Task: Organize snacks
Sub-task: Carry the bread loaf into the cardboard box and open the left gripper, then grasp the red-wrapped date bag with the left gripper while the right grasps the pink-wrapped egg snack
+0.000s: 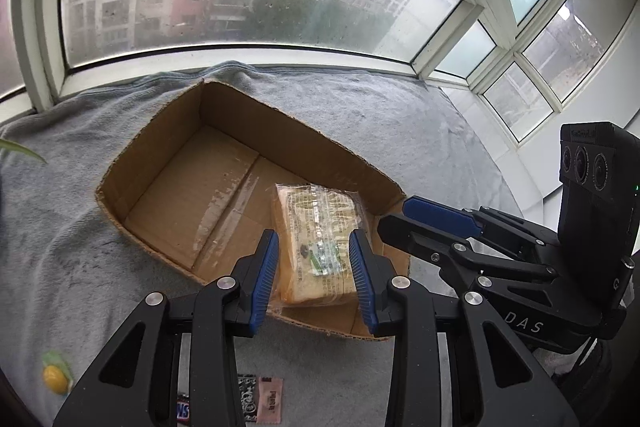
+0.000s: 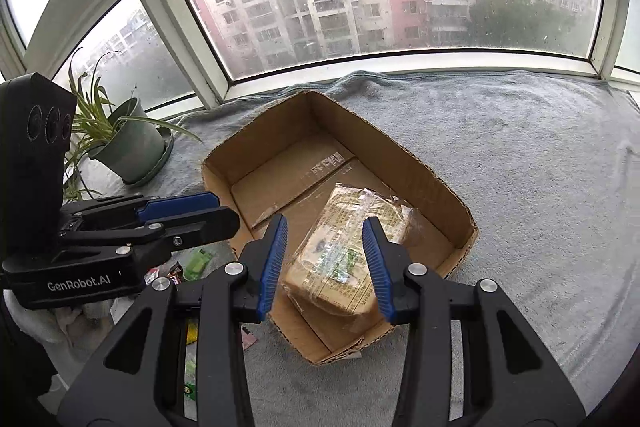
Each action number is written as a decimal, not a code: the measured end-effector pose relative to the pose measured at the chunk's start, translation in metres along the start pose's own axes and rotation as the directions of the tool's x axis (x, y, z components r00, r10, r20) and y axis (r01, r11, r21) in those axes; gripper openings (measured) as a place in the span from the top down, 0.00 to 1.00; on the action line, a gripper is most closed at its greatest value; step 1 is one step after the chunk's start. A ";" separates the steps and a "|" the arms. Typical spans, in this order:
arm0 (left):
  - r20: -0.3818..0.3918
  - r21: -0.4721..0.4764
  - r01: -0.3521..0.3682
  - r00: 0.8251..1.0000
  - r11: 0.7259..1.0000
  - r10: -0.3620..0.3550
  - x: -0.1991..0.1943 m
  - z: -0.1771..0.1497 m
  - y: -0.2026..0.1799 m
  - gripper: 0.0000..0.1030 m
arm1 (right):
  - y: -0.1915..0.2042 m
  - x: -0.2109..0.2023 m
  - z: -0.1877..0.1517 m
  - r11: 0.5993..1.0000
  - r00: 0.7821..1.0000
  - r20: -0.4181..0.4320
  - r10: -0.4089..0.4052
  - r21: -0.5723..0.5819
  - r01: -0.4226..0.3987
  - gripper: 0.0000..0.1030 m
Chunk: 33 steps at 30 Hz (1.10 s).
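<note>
An open cardboard box (image 1: pixel 168 163) (image 2: pixel 436 183) sits on a grey blanket. A clear-wrapped bread pack (image 1: pixel 316 239) (image 2: pixel 344 255) lies inside it at the near end. My left gripper (image 1: pixel 314 267) is open, its blue pads on either side of the pack's near part, above the box's near wall. My right gripper (image 2: pixel 326 263) is open too, hovering over the same pack. Each gripper shows in the other's view, the right one (image 1: pixel 436 215) and the left one (image 2: pixel 188 211), beside the box. Loose snack packets (image 1: pixel 260 399) (image 2: pixel 196 263) lie on the blanket in front of the box.
A potted plant (image 2: pixel 124 143) stands left of the box by the window. A small yellow and green sweet (image 1: pixel 54 377) lies at the blanket's near left. White window frames (image 1: pixel 240 55) run along the back edge of the blanket (image 2: pixel 540 167).
</note>
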State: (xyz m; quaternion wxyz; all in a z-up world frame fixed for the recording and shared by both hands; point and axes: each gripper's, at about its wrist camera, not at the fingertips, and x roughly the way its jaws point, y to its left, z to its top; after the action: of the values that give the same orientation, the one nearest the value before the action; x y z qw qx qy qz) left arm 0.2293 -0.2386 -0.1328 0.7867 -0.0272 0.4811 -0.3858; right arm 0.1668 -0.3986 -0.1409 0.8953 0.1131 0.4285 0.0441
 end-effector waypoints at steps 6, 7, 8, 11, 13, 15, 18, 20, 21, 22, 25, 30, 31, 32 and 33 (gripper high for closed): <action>0.048 0.011 -0.043 0.998 0.999 0.043 -0.044 -0.009 0.013 0.68 | 0.029 -0.021 -0.011 0.997 1.000 0.019 0.017 -0.074 -0.016 0.59; 0.058 0.011 -0.052 0.997 0.999 0.051 -0.052 -0.011 0.016 0.68 | 0.035 -0.024 -0.014 0.996 1.000 0.022 0.020 -0.087 -0.018 0.59; 0.068 0.009 -0.064 0.996 0.998 0.063 -0.060 -0.015 0.021 0.68 | 0.040 -0.026 -0.016 0.995 0.999 0.022 0.024 -0.099 -0.021 0.59; 0.098 -0.013 -0.096 0.990 0.995 0.097 -0.087 -0.027 0.037 0.68 | 0.056 -0.033 -0.026 0.990 0.999 0.025 0.045 -0.132 -0.041 0.59; 0.118 -0.031 -0.119 0.986 0.992 0.122 -0.106 -0.038 0.048 0.68 | 0.067 -0.035 -0.034 0.986 0.999 0.027 0.048 -0.159 -0.043 0.59; 0.136 -0.048 -0.152 0.978 0.987 0.157 -0.122 -0.051 0.059 0.67 | 0.078 -0.037 -0.042 0.982 0.999 0.026 0.048 -0.185 -0.042 0.59; 0.158 -0.081 -0.205 0.964 0.975 0.216 -0.144 -0.074 0.076 0.65 | 0.093 -0.034 -0.057 0.975 0.998 0.011 0.057 -0.217 -0.054 0.59; 0.162 -0.111 -0.238 0.954 0.965 0.254 -0.155 -0.090 0.088 0.64 | 0.103 -0.029 -0.067 0.968 0.999 -0.005 0.054 -0.245 -0.053 0.59; 0.162 -0.129 -0.255 0.948 0.958 0.274 -0.160 -0.098 0.094 0.64 | 0.108 -0.026 -0.072 0.964 0.999 -0.012 0.049 -0.260 -0.051 0.59; 0.163 -0.144 -0.270 0.942 0.952 0.292 -0.164 -0.105 0.099 0.64 | 0.113 -0.022 -0.076 0.960 0.999 -0.021 0.047 -0.274 -0.051 0.59; 0.151 -0.189 -0.317 0.926 0.929 0.347 -0.172 -0.129 0.114 0.59 | 0.126 -0.011 -0.086 0.947 0.997 -0.055 0.059 -0.313 -0.073 0.46; 0.092 -0.212 -0.376 0.911 0.902 0.401 -0.165 -0.159 0.134 0.59 | 0.145 0.007 -0.096 0.921 0.995 -0.089 0.043 -0.382 -0.074 0.44; 0.081 -0.217 -0.380 0.911 0.899 0.404 -0.162 -0.163 0.138 0.59 | 0.147 0.011 -0.098 0.918 0.995 -0.093 0.039 -0.391 -0.072 0.43; 0.067 -0.229 -0.387 0.909 0.893 0.411 -0.160 -0.167 0.143 0.59 | 0.150 0.014 -0.100 0.915 0.994 -0.101 0.039 -0.395 -0.076 0.43; 0.058 -0.247 -0.400 0.903 0.883 0.425 -0.159 -0.172 0.148 0.59 | 0.151 0.016 -0.102 0.915 0.993 -0.111 0.044 -0.395 -0.085 0.43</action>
State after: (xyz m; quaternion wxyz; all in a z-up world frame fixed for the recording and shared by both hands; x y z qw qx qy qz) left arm 0.1434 0.0227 -0.1689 0.8677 -0.0362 0.4729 -0.1491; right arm 0.1005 -0.2323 -0.1791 0.8750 -0.0601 0.4509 0.1656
